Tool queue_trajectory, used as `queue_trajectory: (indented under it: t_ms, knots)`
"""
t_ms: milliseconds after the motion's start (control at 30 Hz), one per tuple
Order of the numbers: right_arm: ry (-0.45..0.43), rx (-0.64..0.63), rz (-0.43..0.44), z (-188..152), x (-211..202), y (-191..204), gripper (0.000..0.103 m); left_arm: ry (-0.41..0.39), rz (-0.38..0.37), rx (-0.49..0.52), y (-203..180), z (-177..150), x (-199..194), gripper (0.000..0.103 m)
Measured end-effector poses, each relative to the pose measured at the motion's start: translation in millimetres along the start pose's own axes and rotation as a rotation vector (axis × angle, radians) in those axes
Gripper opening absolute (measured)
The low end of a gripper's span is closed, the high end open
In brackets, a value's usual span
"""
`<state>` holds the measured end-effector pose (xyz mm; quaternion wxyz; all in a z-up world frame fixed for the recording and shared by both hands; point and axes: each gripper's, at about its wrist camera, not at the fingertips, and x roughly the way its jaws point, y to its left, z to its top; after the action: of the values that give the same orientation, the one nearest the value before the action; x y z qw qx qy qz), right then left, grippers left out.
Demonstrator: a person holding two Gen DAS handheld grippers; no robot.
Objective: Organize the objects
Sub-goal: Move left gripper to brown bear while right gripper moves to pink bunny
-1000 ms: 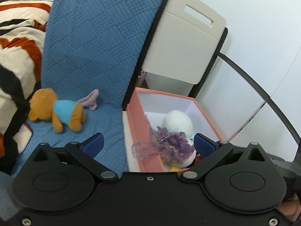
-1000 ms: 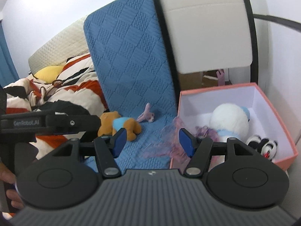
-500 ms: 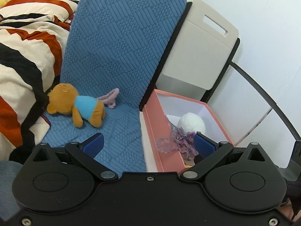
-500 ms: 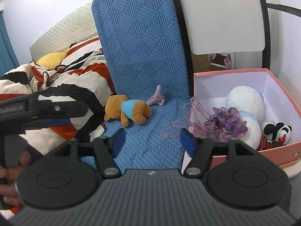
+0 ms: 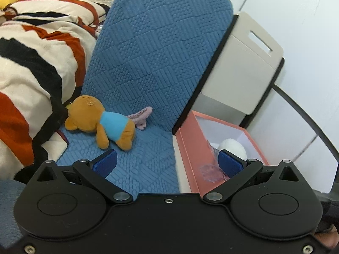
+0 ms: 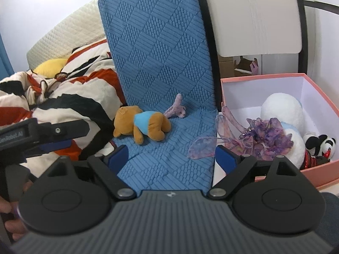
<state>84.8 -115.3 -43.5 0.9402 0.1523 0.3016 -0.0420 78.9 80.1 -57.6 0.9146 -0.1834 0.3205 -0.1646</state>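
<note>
A brown teddy bear in a blue shirt (image 5: 101, 123) (image 6: 142, 126) lies on the blue quilted mat (image 5: 148, 74) (image 6: 161, 63), with a small pink plush (image 5: 141, 116) (image 6: 175, 108) beside it. A pink box (image 5: 190, 146) (image 6: 317, 173) at the right holds a white plush (image 6: 281, 110), a purple gauzy fairy toy (image 6: 260, 139) draped over its rim, and a panda toy (image 6: 320, 146). My left gripper (image 5: 167, 160) is open and empty, between bear and box. My right gripper (image 6: 171, 158) is open and empty above the mat.
A striped orange, black and cream blanket (image 5: 31, 67) (image 6: 63, 97) covers the bed at left, with a yellow pillow (image 6: 50, 67). A beige folding chair back (image 5: 243, 74) (image 6: 254, 17) stands behind the box. The left gripper's body (image 6: 38, 133) shows at the right view's left edge.
Both grippers have pulled back and swung left, away from the box. The bear sits nearer the middle of both views. The fairy toy stays draped on the box rim.
</note>
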Motion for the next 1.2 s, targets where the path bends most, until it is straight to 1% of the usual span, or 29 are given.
queue_trajectory:
  t_ms: [100, 133, 233, 300, 333, 367, 433, 500, 533, 700, 800, 933, 1033, 1100, 1167, 1200]
  knots:
    - [0.007, -0.023, -0.017, 1, 13, 3, 0.090, -0.044, -0.002, -0.068, 18, -1, 13, 0.102]
    - [0.009, -0.027, -0.021, 1, 17, 3, 0.090, -0.043, -0.013, -0.095, 24, -1, 18, 0.102]
    - [0.021, -0.015, -0.017, 2, 33, -1, 0.090, -0.007, -0.043, -0.145, 41, 0, 36, 0.102]
    - [0.042, 0.000, -0.024, 3, 45, -4, 0.090, -0.009, -0.042, -0.136, 47, -1, 47, 0.102]
    - [0.049, -0.002, -0.027, 3, 50, -4, 0.090, 0.005, -0.033, -0.130, 49, -2, 53, 0.102]
    - [0.052, -0.012, -0.035, 3, 54, -4, 0.090, 0.022, -0.039, -0.121, 51, -3, 61, 0.102]
    - [0.061, -0.040, -0.049, 5, 62, -2, 0.090, 0.045, -0.085, -0.117, 59, -8, 75, 0.102]
    - [0.068, -0.035, -0.046, 8, 69, -3, 0.090, 0.075, -0.092, -0.130, 65, -10, 86, 0.102]
    - [0.072, -0.026, -0.042, 11, 72, -4, 0.090, 0.078, -0.102, -0.139, 69, -11, 91, 0.102]
    - [0.086, 0.030, -0.031, 27, 86, -12, 0.090, 0.090, -0.128, -0.214, 86, -5, 112, 0.102]
    - [0.088, 0.066, -0.019, 37, 96, -17, 0.090, 0.122, -0.112, -0.277, 102, 1, 131, 0.102]
    - [0.080, 0.081, 0.012, 50, 111, -19, 0.089, 0.162, -0.101, -0.352, 122, 9, 156, 0.102]
    - [0.098, 0.090, 0.026, 59, 128, -17, 0.075, 0.172, -0.079, -0.368, 129, 14, 171, 0.102]
    - [0.111, 0.097, 0.041, 65, 140, -16, 0.074, 0.179, -0.049, -0.380, 134, 17, 181, 0.102]
    - [0.123, 0.099, 0.043, 70, 153, -15, 0.069, 0.187, -0.044, -0.392, 139, 21, 190, 0.102]
    - [0.132, 0.100, 0.042, 72, 160, -14, 0.068, 0.189, -0.045, -0.398, 141, 22, 194, 0.102]
